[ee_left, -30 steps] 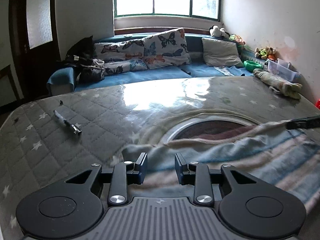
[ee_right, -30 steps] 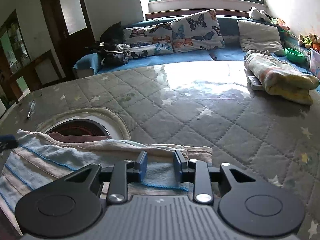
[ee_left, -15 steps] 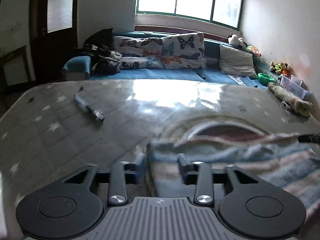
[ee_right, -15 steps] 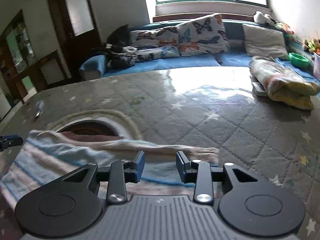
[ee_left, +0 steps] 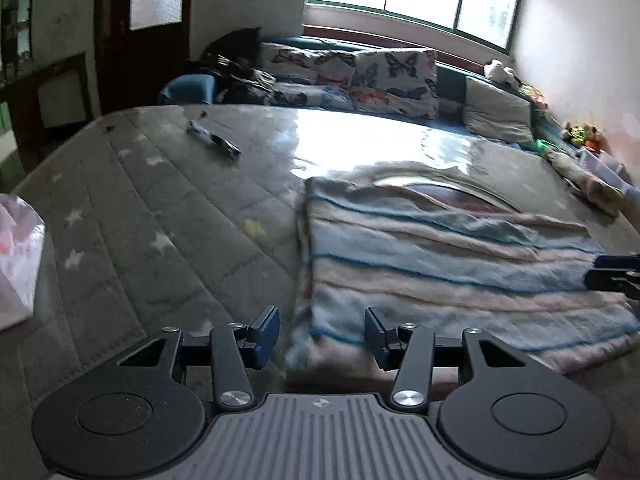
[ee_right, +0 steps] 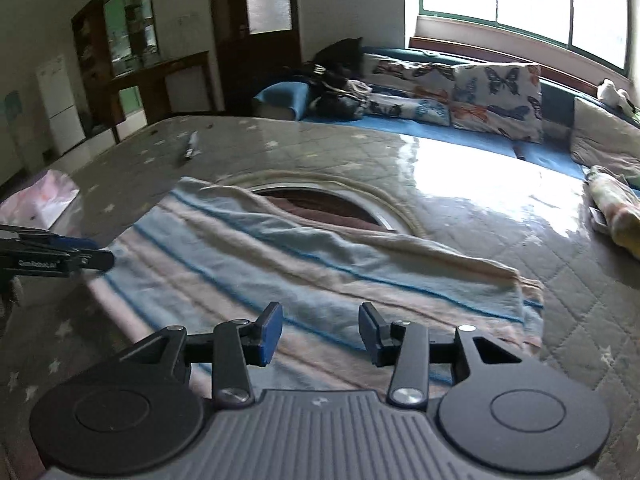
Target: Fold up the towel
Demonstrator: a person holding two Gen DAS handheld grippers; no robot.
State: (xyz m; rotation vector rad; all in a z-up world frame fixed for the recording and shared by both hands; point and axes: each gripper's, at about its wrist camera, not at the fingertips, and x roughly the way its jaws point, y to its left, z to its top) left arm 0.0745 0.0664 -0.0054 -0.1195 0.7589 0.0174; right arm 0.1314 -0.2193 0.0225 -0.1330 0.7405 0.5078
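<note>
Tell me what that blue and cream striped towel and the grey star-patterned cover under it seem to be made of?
The blue and cream striped towel looks like soft terry or fleecy cloth: fuzzy matte surface, limp wrinkles. The grey star-patterned cover looks like quilted fabric under a clear glossy sheet, perhaps plastic: stitched diamond lines show, yet window light glares off it.

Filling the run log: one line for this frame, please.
task: fold towel | left gripper: open, at near-left corner | right gripper: open, over near edge | striped towel: flat on table, released
</note>
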